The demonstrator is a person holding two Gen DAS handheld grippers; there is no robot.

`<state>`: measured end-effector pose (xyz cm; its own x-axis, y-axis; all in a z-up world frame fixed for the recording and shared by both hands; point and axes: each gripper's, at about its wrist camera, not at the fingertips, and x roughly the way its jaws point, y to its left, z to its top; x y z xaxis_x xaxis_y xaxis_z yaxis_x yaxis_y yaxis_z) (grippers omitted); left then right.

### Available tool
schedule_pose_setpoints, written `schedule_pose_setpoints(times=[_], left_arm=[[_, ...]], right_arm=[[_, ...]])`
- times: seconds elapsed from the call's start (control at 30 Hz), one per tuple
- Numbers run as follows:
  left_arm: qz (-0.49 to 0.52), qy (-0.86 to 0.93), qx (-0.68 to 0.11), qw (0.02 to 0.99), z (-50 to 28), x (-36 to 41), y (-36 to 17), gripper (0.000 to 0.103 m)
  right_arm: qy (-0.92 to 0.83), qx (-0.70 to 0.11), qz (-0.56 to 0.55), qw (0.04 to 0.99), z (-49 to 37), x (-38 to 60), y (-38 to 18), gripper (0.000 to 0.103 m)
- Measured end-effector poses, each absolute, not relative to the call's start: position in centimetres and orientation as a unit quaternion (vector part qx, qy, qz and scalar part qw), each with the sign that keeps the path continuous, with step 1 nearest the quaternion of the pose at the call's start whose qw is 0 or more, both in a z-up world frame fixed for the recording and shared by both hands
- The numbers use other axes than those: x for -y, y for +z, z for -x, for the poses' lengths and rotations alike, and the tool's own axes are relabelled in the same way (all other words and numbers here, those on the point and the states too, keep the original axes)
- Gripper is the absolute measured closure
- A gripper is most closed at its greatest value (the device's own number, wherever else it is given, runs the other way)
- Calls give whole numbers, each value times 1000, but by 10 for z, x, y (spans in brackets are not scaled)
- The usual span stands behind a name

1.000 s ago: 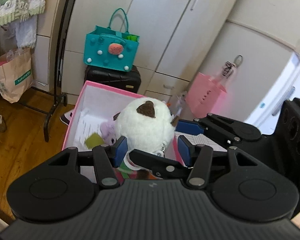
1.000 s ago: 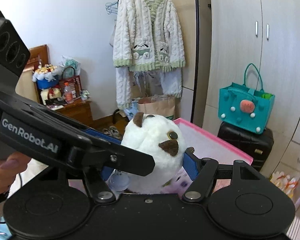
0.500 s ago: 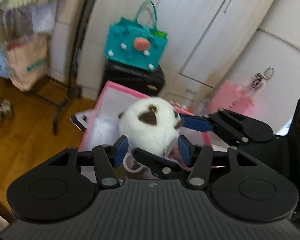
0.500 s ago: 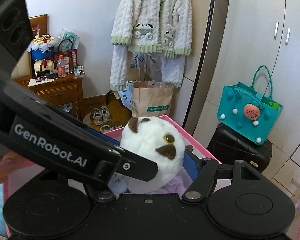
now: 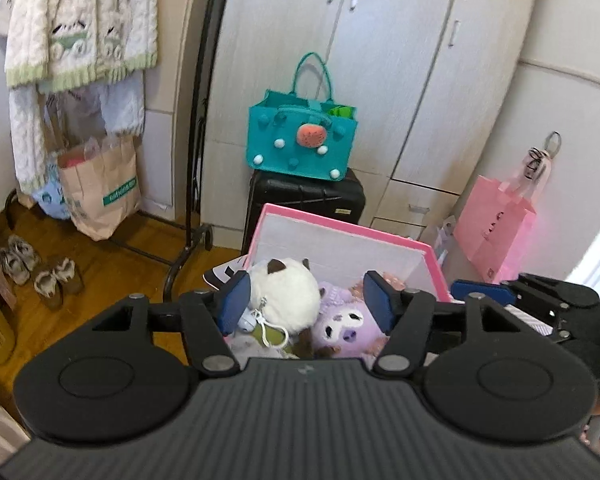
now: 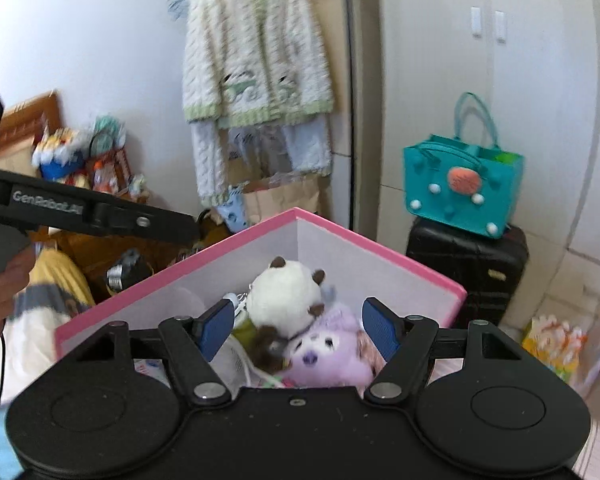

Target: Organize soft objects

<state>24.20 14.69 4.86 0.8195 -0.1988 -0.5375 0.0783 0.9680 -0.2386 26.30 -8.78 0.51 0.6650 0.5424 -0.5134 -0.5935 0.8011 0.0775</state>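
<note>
A round white plush with brown ears (image 5: 286, 292) lies inside the pink-rimmed box (image 5: 340, 226), beside a purple plush (image 5: 350, 322). In the right wrist view the white plush (image 6: 286, 294) rests on the purple plush (image 6: 326, 354) inside the box (image 6: 380, 246). My left gripper (image 5: 306, 304) is open and empty above the box, its blue pads either side of the toys. My right gripper (image 6: 300, 330) is open and empty, also above the box. It also shows in the left wrist view at the right edge (image 5: 482, 292).
A teal felt bag (image 5: 302, 140) sits on a black suitcase (image 5: 304, 206) behind the box. A pink gift bag (image 5: 496, 232) stands to the right. A coat rack with a knitted cardigan (image 5: 80, 28), a paper bag (image 5: 100, 188) and shoes (image 5: 36, 276) are to the left.
Both grippers held the white plush above the box earlier. Both have opened and drawn back, and the plush now lies in the box beside the purple plush.
</note>
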Motion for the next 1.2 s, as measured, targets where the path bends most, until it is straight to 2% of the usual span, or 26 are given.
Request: schedule_pose_setpoints(times=[0.27,0.63,0.83,0.97,1.2], left_arm=[[44,-92,-280,955,-204,-112,62,38],[2,-114,-220,969,-142,-75,79,28],[-18,-109,-187,976,-111,-60,71,26],[0,-121,-184,975,-99,-59,61,15],[-2,-108,-180,978,-80,-48,35,11]], right_arm=[[275,-245,23,929,-208,125,28,27],[239,-217,16,946,-146,159,48,25],[203,-197,5,959,-113,176,47,22],[185,-190,-7,964,-95,185,43,17],[143,-188,-7,972,-71,190,23,16]])
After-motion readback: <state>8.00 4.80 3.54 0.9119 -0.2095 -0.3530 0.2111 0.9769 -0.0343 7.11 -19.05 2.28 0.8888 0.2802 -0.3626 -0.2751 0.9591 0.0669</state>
